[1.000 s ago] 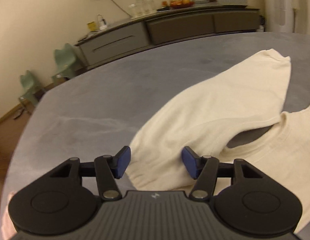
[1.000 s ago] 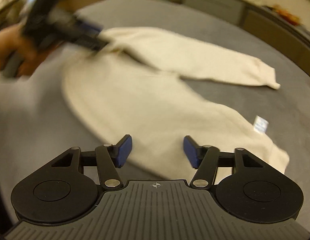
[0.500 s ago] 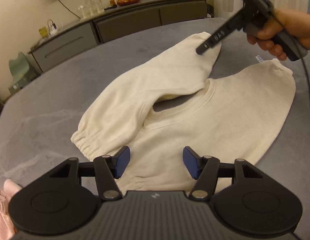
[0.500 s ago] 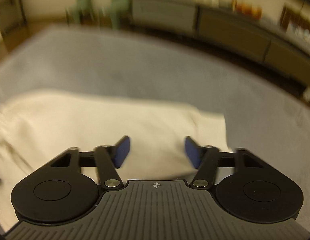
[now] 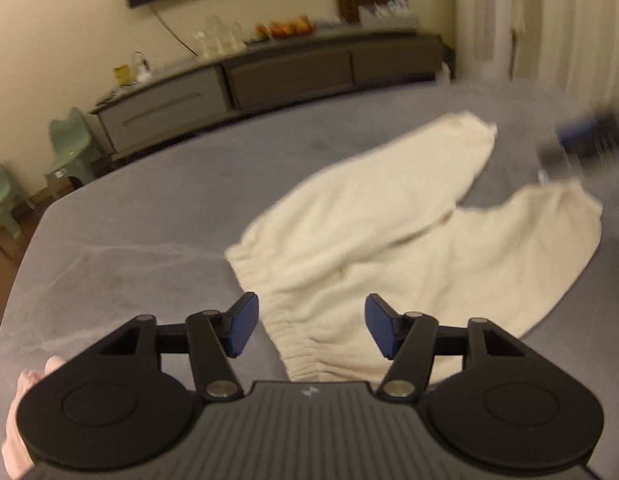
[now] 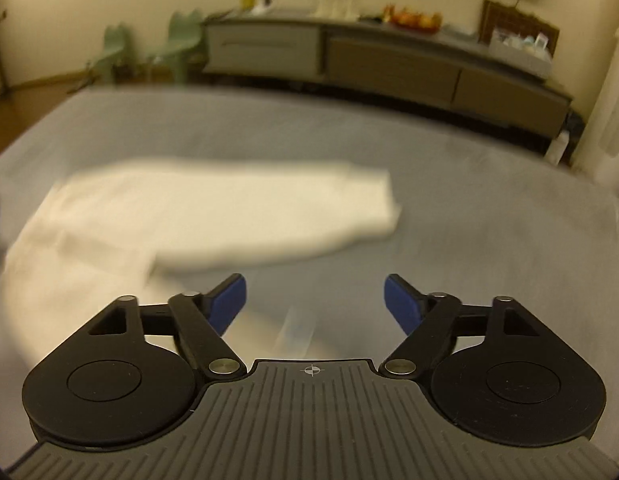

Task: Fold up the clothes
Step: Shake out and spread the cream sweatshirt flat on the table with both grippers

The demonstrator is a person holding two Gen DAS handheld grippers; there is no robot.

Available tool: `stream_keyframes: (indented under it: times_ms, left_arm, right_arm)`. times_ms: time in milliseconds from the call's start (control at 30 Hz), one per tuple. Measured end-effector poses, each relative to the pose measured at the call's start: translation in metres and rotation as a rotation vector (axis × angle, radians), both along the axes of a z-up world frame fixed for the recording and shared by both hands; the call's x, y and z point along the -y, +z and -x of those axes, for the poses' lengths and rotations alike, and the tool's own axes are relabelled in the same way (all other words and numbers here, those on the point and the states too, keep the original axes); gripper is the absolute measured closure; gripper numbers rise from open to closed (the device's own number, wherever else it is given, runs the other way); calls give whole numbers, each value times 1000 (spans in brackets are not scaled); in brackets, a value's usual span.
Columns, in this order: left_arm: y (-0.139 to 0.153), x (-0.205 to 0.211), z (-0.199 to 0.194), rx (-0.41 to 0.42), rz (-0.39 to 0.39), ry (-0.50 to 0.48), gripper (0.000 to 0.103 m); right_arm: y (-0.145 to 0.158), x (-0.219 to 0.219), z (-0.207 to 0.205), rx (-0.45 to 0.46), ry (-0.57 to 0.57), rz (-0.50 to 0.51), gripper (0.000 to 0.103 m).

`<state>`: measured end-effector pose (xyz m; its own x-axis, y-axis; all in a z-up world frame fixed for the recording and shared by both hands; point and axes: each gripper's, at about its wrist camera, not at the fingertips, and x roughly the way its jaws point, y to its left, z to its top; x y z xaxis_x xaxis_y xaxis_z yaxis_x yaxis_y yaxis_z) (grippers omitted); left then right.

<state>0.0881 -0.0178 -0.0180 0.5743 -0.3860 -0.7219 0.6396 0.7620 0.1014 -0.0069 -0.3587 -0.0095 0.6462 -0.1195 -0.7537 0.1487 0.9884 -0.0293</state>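
A cream sweatshirt (image 5: 409, 248) lies spread on the grey table (image 5: 149, 216), one sleeve reaching toward the far right. My left gripper (image 5: 311, 330) hovers above its ribbed cuff and hem; the jaws are opening and the pads press on nothing. In the right wrist view the same sweatshirt (image 6: 213, 216) looks blurred, its sleeve end pointing right. My right gripper (image 6: 314, 306) hangs over the grey table (image 6: 469, 240) near the garment's edge and a small white tag (image 6: 297, 330); its jaws are opening wide and hold nothing. A dark blur at the left wrist view's right edge is the right gripper (image 5: 585, 144).
A pink cloth (image 5: 21, 420) lies at the table's near left corner. Beyond the table stands a long grey sideboard (image 5: 269, 76) with glasses and fruit. Pale green chairs (image 5: 69, 148) stand by the wall at the left. A curtain (image 5: 549, 20) hangs at the far right.
Both grippers have opened wider. The left gripper drew back and rose, so more of the cuff and table shows. The right gripper swung away from the sleeve end toward the garment's near edge.
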Motion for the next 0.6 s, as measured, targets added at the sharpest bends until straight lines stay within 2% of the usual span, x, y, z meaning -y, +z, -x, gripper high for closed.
stream_keyframes:
  times_ms: [33, 100, 233, 300, 367, 467, 500, 533, 600]
  left_arm:
    - [1, -5, -4, -28, 24, 25, 36]
    - [-9, -3, -16, -97, 16, 29, 37]
    - [-37, 16, -20, -120, -90, -41, 39]
    - [-44, 17, -13, -111, -114, -73, 38]
    - [-45, 11, -11, -114, -113, -100, 38]
    - [-43, -2, -9, -138, -107, -141, 38]
    - [-39, -5, -9, -131, -105, -150, 38]
    - [-32, -8, -12, -112, -96, -147, 39]
    - [-20, -14, -27, -91, -33, -92, 39]
  right_arm:
    - [-10, -13, 10, -31, 15, -5, 21]
    - [-31, -38, 29, -90, 47, -13, 21]
    - [-38, -73, 27, -3, 94, 63, 20]
    - [-41, -75, 21, 5, 91, 47, 16]
    - [-41, -66, 18, -30, 80, -10, 15]
    - [-41, -50, 10, -105, 114, -35, 14]
    - [-40, -45, 10, -118, 120, -39, 14]
    - [-39, -40, 10, -126, 124, -44, 20]
    - [-24, -27, 15, -62, 81, -65, 23]
